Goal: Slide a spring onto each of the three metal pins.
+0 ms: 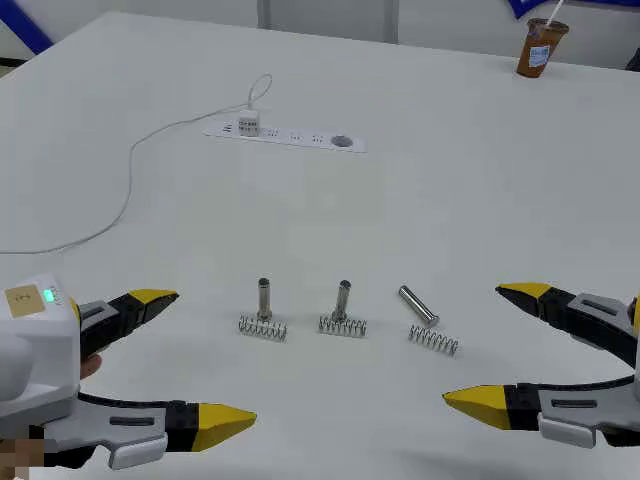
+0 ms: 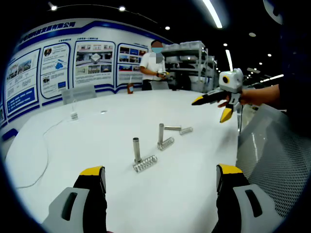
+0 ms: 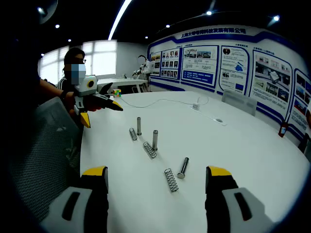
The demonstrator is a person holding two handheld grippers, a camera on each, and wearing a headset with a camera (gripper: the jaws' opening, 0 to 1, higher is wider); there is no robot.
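Both claws gape wide, nothing held. The left gripper (image 1: 198, 358) and right gripper (image 1: 485, 345) hover low over the near part of the white table (image 1: 520, 190), flanking the parts. Just ahead, three springs lie flat in a row: left spring (image 1: 262, 328), middle spring (image 1: 342, 326), right spring (image 1: 433, 340). Right behind them, the left pin (image 1: 264, 298) and middle pin (image 1: 343, 299) stand upright and the right pin (image 1: 418, 306) lies on its side. No spring is on a pin yet.

Risks:
- A thin spring likely squirts or rolls out of a pinch.
- A jaw brushing an upright pin probably topples it.
- The lying pin may roll when grabbed.

The power strip (image 1: 285, 135) and cup (image 1: 541, 45) sit far back, well apart.
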